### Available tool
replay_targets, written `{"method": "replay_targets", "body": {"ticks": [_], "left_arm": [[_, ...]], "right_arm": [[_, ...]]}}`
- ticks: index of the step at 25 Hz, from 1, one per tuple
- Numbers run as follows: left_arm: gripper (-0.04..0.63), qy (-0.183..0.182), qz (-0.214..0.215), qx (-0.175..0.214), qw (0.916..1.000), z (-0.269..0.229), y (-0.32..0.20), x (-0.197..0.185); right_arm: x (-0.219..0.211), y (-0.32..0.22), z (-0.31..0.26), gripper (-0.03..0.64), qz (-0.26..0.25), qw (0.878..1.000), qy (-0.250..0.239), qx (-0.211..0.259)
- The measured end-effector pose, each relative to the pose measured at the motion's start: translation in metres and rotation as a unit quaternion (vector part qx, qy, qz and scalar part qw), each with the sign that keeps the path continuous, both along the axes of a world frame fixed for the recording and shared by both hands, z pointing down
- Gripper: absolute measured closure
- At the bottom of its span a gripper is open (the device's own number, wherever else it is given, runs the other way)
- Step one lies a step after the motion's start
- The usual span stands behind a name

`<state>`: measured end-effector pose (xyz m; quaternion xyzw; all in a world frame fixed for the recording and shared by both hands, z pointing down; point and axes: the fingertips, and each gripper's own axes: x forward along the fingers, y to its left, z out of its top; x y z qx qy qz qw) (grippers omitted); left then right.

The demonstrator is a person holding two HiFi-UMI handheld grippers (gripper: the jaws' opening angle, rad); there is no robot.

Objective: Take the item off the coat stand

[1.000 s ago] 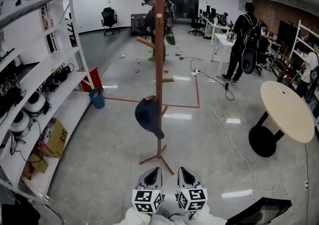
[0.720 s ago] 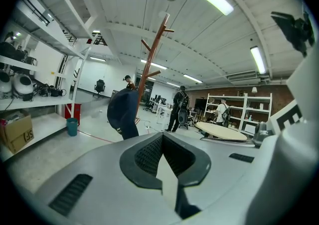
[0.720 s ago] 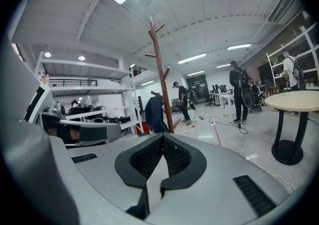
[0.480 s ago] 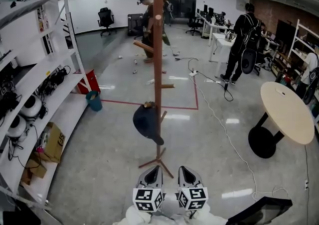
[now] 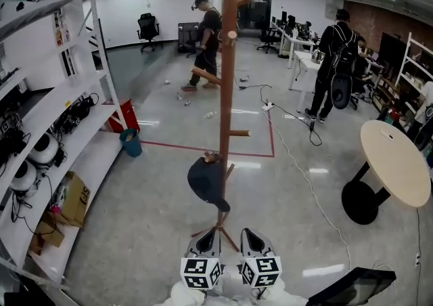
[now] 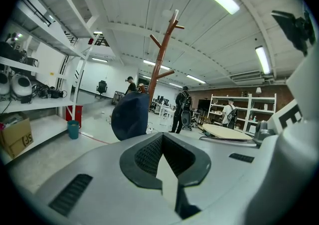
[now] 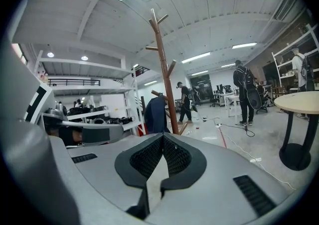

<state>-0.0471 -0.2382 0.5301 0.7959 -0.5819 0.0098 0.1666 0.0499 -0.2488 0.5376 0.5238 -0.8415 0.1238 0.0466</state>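
On your left, white shelves (image 5: pixel 74 105) run from near to far, with a cardboard box (image 5: pixel 71 193) on the lowest level. The stand (image 5: pixel 227 95) rises straight ahead of you. It is a brown wooden pole with pegs angled off at several heights, and its splayed feet sit just beyond your grippers. A pale round table (image 5: pixel 396 162) on a black base stands well off to the right. Far back, one person (image 5: pixel 206 34) is left of the pole and another (image 5: pixel 336 61), in black, is to its right.

The cap (image 5: pixel 206 183), or what looks like a dark cap, hangs from a low peg on the left side of the stand, close against the pole. A small teal bin (image 5: pixel 132 142) sits on the floor near the shelves.

Your left gripper (image 5: pixel 210 231) and right gripper (image 5: pixel 248 231) are side by side at the near edge, both aimed at the stand's base and apart from the cap. Each has its jaws closed together with nothing between them. From the left gripper (image 6: pixel 162 135) the cap (image 6: pixel 130 117) shows ahead and a little left. From the right gripper (image 7: pixel 162 137) the cap (image 7: pixel 156 114) shows just left of the pole (image 7: pixel 164 69).
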Motion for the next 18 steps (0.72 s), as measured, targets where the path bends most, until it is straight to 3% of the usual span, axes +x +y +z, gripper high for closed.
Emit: {"method": "replay_targets", "body": {"ticks": [18], "left_arm": [[0.596,-0.001,0.002,-0.001,1.0,0.005,-0.07,-0.038]], "right_arm": [[-0.043,-0.071,-0.006,0.607,-0.006,1.0,-0.005,0.017]]}}
